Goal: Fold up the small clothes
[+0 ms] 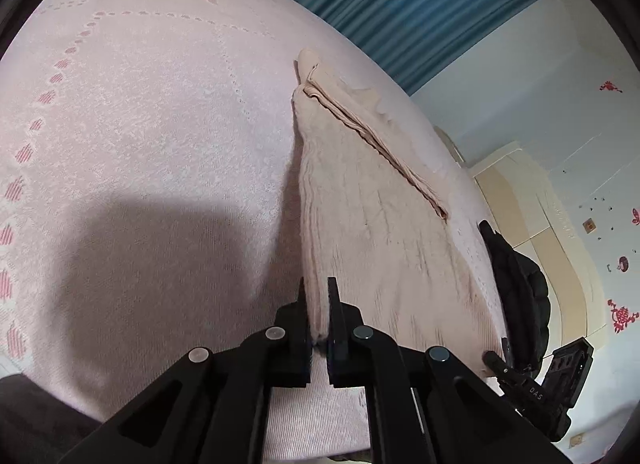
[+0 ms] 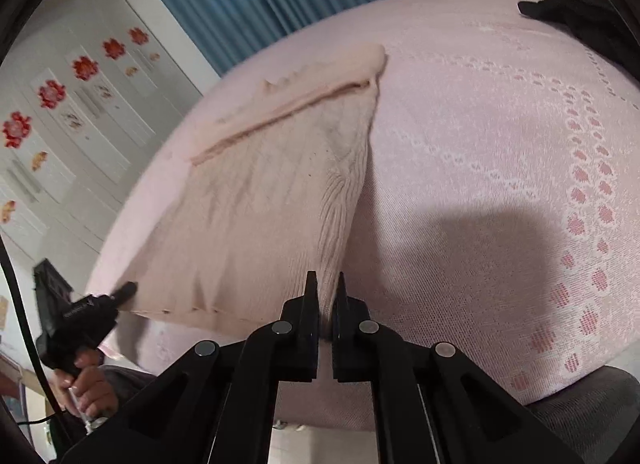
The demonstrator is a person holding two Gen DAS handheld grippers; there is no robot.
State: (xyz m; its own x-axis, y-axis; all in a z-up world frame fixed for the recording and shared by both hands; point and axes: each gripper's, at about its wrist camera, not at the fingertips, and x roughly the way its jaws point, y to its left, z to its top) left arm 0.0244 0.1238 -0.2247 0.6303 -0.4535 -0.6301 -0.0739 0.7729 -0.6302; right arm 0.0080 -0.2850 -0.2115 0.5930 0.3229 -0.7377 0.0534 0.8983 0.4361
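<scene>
So both grippers are clamped on the same piece: a beige ribbed knit garment [image 1: 360, 199] lying out on a bed with a pink bedspread [image 1: 152, 135]. The left gripper [image 1: 318, 304] has its two black fingers squeezed together on the near corner of the knit, with the fabric bunched up in a thin vertical fold between them. Same deal on the other side: the right gripper [image 2: 328, 292] is pinched tight on the opposite near corner, cloth sandwiched between the pads. The near edge of the garment is lifted off the bedspread and stretched between the two claws, while the far end still lies flat on the bed, where a folded-over band of the fabric runs across it near the far edge. From the right wrist view the left gripper [image 2: 126, 288] shows up off to the left, holding its corner, with the person's hand [image 2: 86, 388] wrapped around its handle below. From the left wrist view the right gripper [image 1: 494, 358] shows at the lower right edge of the cloth, though it's mostly just the black body that's visible there. A black garment [image 2: 576, 15] sits on the far right corner of the bed, well apart from the knit. Blue curtains [image 1: 420, 3] hang behind the bed, and there's a white wardrobe with red flower stickers [image 2: 52, 93] off to the side.
</scene>
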